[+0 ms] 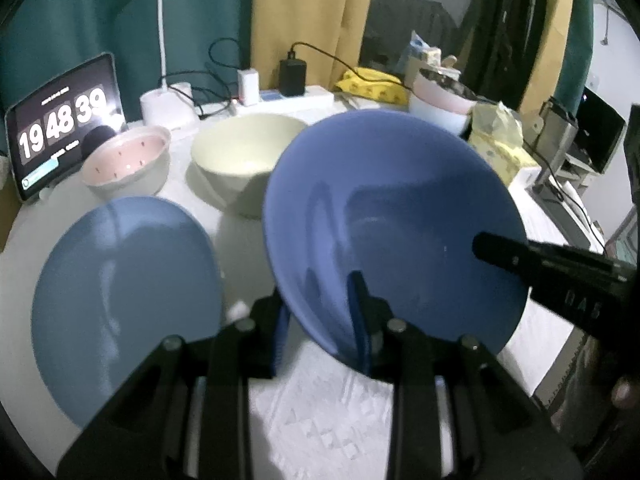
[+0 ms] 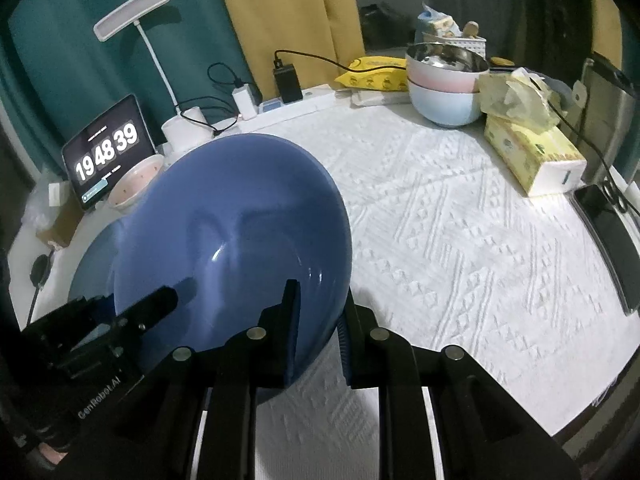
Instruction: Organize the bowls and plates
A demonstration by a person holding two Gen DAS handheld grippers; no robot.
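Fingers [image 1: 362,312] of both grippers clamped on the dark blue plate's [image 1: 396,216] rim, held tilted above the desk [image 2: 460,216]. Lighter plate [image 1: 124,304] beside; pink bowl [image 1: 126,164] and cream bowl [image 1: 244,160] unstacked. Barely begun, seemingly.

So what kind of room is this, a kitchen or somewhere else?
Probably a lived-in home room, not a kitchen: curtains behind a cloth-covered table, a white desk lamp, a tablet showing a clock, and a yellow tissue box.
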